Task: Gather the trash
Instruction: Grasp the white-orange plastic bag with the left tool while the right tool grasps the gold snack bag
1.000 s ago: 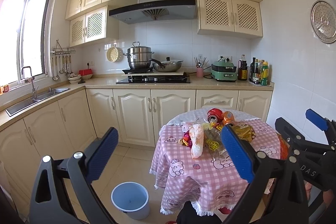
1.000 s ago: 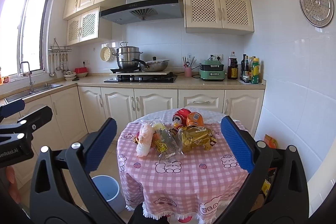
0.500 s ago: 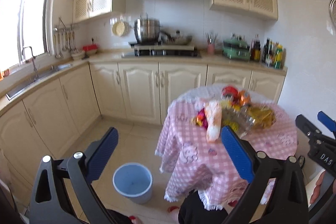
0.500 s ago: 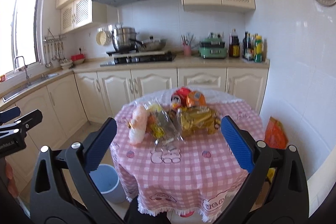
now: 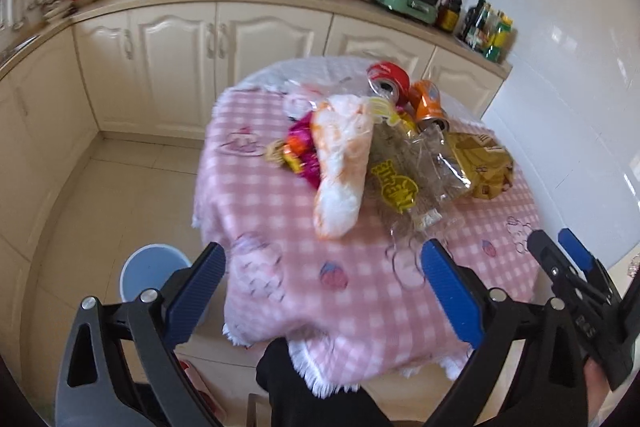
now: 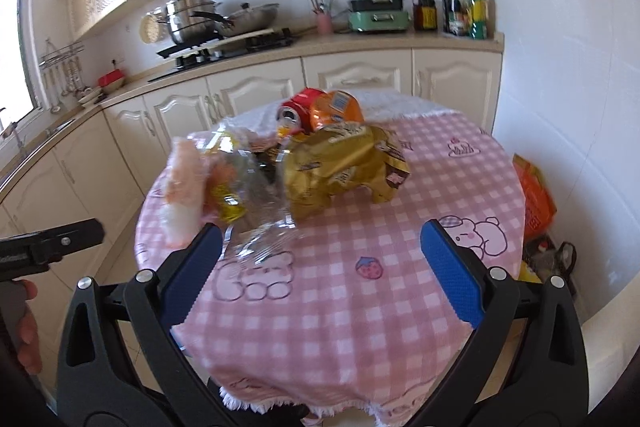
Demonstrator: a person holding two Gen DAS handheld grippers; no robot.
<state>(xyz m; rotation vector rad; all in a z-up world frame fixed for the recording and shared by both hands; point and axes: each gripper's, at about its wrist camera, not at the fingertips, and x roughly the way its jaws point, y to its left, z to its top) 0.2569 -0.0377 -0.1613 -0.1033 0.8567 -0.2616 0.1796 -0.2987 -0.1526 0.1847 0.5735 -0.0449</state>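
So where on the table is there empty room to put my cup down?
The near part of the pink checked tablecloth is bare, from the gold bag and clear wrapper forward to the fringe. The right side beside the gold bag is free too. The far-left middle is crowded: red can, orange can and the white-orange bag are heaped together.

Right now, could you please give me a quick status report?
Both claws, left and right, open, empty. Trash pile untouched on table. Bin on floor, left. Nothing in the way.
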